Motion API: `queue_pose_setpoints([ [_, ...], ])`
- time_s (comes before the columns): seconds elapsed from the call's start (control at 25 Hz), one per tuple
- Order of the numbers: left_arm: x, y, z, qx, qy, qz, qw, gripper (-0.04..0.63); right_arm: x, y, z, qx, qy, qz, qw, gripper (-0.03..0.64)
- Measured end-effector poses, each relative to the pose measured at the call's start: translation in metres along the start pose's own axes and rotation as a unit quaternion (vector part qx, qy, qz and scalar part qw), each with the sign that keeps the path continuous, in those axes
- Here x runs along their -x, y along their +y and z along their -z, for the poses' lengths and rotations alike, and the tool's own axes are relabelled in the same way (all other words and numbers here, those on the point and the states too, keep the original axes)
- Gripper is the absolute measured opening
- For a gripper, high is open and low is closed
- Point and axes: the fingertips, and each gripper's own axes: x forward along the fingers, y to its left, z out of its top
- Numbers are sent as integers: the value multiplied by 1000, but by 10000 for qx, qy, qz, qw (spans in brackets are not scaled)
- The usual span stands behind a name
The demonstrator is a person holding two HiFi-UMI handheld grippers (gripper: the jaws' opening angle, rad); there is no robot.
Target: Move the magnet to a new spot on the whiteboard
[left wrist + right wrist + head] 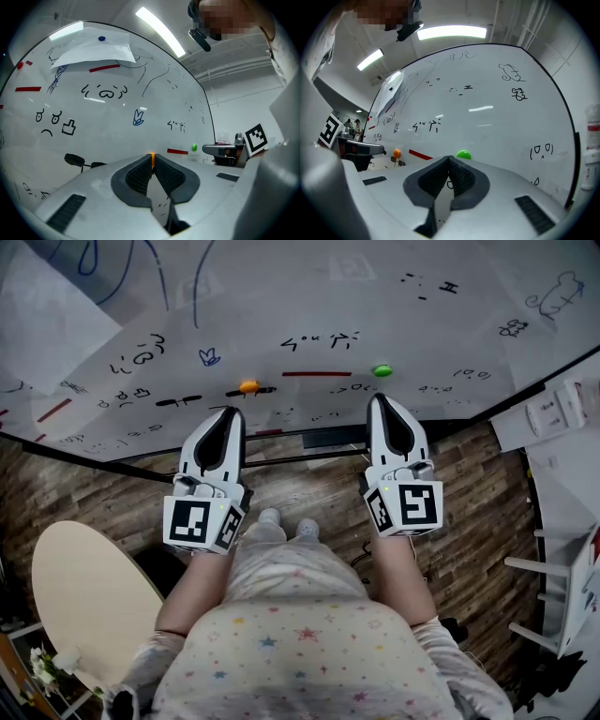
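Observation:
The whiteboard (309,296) carries doodles and two round magnets. An orange magnet (248,386) sticks low on the board, and a green magnet (381,370) sits to its right. My left gripper (228,412) is shut, its tips just short of the orange magnet and slightly left of it. In the left gripper view only an orange sliver of the magnet (152,159) shows past the shut left gripper (152,169). My right gripper (379,399) is shut and empty, pointing just below the green magnet (463,154). The right gripper (448,160) also sees the orange magnet (396,153).
A red strip (316,373) lies between the two magnets. A blue magnet (101,38) pins a paper sheet (93,49) high on the board. A round beige table (84,596) stands at the lower left, white furniture (562,531) at the right, over wood flooring.

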Motion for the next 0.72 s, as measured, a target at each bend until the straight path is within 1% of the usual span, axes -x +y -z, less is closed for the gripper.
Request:
queue_pose_setpoints([
  [0.2,-2,0,0,-38,4,69,10000,28,-1,3,1,29,8,2,10000,2],
  [0.4,-5,-2,1,31,41,186,9998,27,-2,5,-2,69,-16,-15,10000,2],
  [0.72,-9,-5,-1,-32,30,289,9996,28,-2,6,-5,89,-29,32,10000,2],
])
